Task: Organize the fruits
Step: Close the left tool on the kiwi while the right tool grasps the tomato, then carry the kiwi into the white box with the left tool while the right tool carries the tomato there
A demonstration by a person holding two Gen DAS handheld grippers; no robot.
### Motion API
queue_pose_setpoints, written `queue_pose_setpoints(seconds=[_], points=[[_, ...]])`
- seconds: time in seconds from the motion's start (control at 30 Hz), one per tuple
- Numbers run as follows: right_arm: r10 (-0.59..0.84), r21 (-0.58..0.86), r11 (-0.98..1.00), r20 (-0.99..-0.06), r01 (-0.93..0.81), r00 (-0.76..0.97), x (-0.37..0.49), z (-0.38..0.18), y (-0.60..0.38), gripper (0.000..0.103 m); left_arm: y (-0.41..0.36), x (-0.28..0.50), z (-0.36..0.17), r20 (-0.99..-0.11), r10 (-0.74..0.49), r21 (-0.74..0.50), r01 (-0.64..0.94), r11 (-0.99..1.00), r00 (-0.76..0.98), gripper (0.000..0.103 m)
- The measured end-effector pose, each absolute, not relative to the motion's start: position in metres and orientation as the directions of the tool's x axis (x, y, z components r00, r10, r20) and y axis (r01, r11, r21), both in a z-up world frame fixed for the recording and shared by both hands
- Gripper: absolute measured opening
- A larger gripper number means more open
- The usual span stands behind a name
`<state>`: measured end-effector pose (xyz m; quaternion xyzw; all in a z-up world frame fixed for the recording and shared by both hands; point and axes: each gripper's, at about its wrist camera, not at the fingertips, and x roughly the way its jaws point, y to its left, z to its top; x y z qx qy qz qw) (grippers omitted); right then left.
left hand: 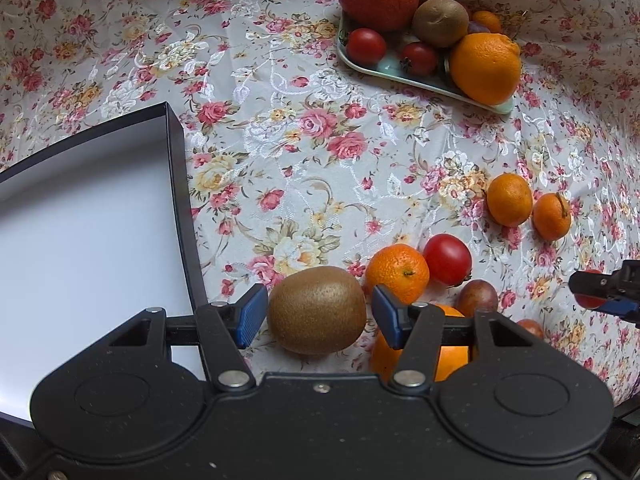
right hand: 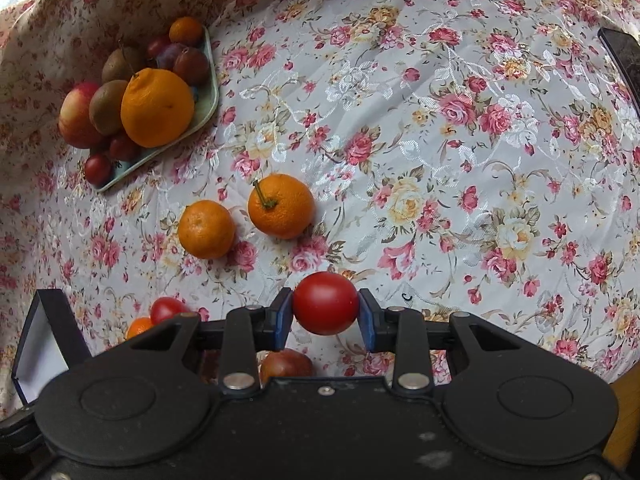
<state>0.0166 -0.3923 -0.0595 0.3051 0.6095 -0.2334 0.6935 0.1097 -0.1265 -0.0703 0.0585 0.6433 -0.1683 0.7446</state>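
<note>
1. The left hand-held gripper (left hand: 318,314) is spread wide around a fuzzy brown oval kiwi (left hand: 317,311) lying on the floral-clothed tabletop (left hand: 304,152), its blue pads (left hand: 251,312) just clear, beside a black-rimmed white box (left hand: 178,184).
2. The right hand-held gripper (right hand: 325,314) clamps a round red tomato (right hand: 325,303) above the cloth.

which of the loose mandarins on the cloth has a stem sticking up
The right-hand mandarin of the pair out in front of the right gripper: a green stem stands on top. Its neighbour shows none.

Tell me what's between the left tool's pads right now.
A kiwi sits between the left tool's blue pads, with small gaps either side; the left wrist view shows it.
</note>
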Motion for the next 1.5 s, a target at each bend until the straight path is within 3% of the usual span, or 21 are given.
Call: queue_pose_setpoints(seconds=[0.73, 1.03, 1.5], points=[[-0.009, 0.099, 0.79, -0.985, 0.605, 0.172, 0.027, -0.035, -0.358, 0.035, -0.129, 0.108, -0.082, -0.98, -0.16, -0.123, 0.275, 0.953, 0.116, 0.062], [-0.018, 0.126, 0.799, -0.972, 0.588, 0.234, 0.042, -0.014, -0.334, 0.035, -0.11, 0.114, -0.034, -0.95, -0.201, -0.149, 0.219, 0.964, 0.239, 0.062], [0.014, 0.144, 0.878, -0.961, 0.457, 0.276, 0.094, -0.016, -0.234, 0.035, -0.006, 0.142, -0.005, -0.925, -0.038, -0.039, 0.005, 0.999, 0.379, 0.062]])
